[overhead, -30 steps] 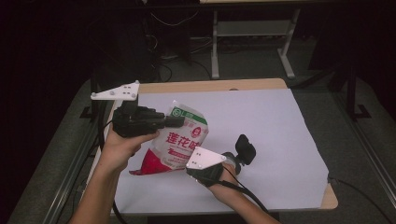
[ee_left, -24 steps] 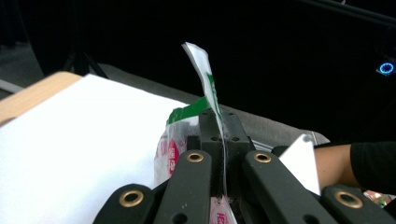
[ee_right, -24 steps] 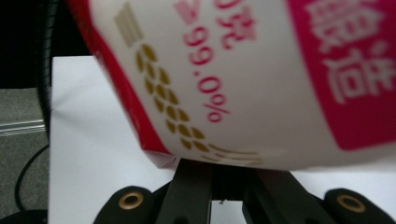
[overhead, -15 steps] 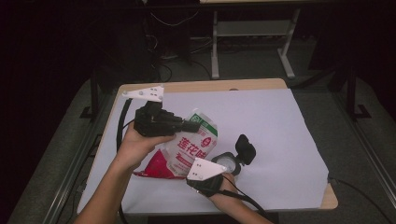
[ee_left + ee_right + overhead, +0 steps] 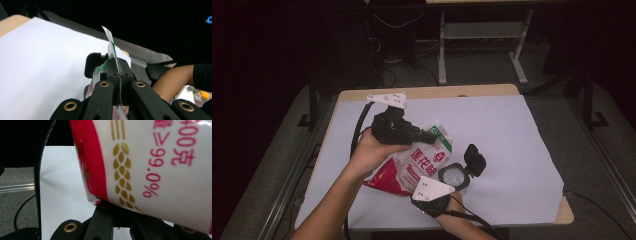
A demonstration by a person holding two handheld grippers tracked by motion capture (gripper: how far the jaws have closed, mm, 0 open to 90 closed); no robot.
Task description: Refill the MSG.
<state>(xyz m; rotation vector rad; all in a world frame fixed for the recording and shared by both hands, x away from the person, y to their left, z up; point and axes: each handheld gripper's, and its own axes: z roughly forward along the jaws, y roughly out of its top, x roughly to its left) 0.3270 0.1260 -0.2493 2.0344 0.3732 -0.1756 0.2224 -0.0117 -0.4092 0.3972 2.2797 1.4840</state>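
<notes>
A white, red and green pouch [image 5: 424,160] with printed characters lies tilted over the white sheet [image 5: 502,135]. My left gripper [image 5: 432,136] is shut on its top seal, and the thin edge [image 5: 111,45] sticks up out of the closed jaws [image 5: 117,68]. My right gripper [image 5: 431,191] sits near the front edge below the pouch, its grey plate on top. In the right gripper view its jaws [image 5: 113,217] stand together, their tips hidden under the pouch's red bottom corner [image 5: 90,182]. I cannot tell whether they pinch it.
A round clear container [image 5: 454,176] with an open black flip lid [image 5: 474,159] stands just right of the pouch, close to my right hand. The wooden tabletop [image 5: 437,92] borders the sheet. Cables trail from both grippers. Dark floor and a metal stand lie beyond.
My left hand has carried the pouch's top to the right, toward the container. The right hand has slipped slightly toward the near edge. Both jaw pairs stayed as they were.
</notes>
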